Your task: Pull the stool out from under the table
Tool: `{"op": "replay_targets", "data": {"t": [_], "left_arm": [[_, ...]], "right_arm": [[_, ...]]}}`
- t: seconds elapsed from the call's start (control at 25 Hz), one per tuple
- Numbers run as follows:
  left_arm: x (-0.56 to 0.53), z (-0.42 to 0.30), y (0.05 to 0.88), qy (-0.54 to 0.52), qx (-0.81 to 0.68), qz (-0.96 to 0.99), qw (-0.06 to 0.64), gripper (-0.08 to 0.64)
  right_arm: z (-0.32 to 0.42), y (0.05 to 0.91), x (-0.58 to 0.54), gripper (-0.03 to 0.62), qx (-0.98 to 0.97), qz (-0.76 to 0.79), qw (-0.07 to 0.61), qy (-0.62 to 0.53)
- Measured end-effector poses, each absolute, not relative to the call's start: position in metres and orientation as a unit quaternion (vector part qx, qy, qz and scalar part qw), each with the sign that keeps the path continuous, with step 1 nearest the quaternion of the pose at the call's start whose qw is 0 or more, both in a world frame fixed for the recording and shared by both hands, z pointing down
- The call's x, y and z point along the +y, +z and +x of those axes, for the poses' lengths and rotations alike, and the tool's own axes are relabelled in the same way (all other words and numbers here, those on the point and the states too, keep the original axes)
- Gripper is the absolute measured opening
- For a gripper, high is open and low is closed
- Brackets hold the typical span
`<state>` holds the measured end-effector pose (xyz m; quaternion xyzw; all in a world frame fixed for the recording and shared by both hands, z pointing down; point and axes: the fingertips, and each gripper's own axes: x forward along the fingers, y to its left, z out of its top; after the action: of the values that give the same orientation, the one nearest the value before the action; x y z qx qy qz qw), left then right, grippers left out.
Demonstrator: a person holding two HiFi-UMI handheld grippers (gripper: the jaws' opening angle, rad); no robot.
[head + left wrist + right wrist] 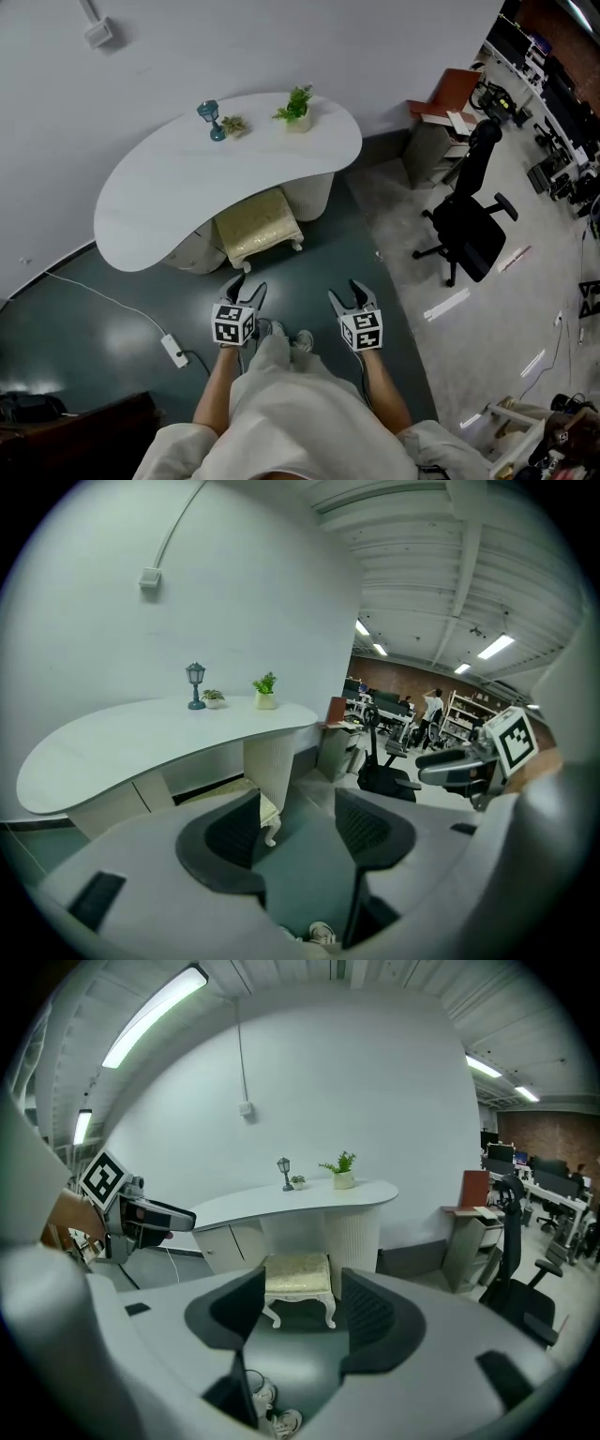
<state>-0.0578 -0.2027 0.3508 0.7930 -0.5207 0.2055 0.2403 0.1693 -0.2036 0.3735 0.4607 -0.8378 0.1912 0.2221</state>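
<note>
Hanging wide open and empty short of the stool [258,223], the left tool [247,287] and right tool [347,293] could grab unevenly, banging it into the desk [169,178].

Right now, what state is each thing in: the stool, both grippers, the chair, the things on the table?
Stool: upright, partly tucked under the table, untouched.
Left gripper: open, empty.
Right gripper: open, empty.
Office chair: upright, apart from the table.
Potted plant: upright on the table.
Lamp ornament: upright on the table.
</note>
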Motion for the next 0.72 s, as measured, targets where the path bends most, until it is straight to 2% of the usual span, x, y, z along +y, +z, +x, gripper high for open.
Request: {"op": "replay_targets", "data": {"t": [0.72], "left_arm": [[-0.225, -0.202, 0.432, 0.177, -0.590, 0.719, 0.321, 0.238]], "right_arm": [[0.042, 0.417, -0.297, 0.253, -0.865, 0.369, 0.288, 0.183]]}}
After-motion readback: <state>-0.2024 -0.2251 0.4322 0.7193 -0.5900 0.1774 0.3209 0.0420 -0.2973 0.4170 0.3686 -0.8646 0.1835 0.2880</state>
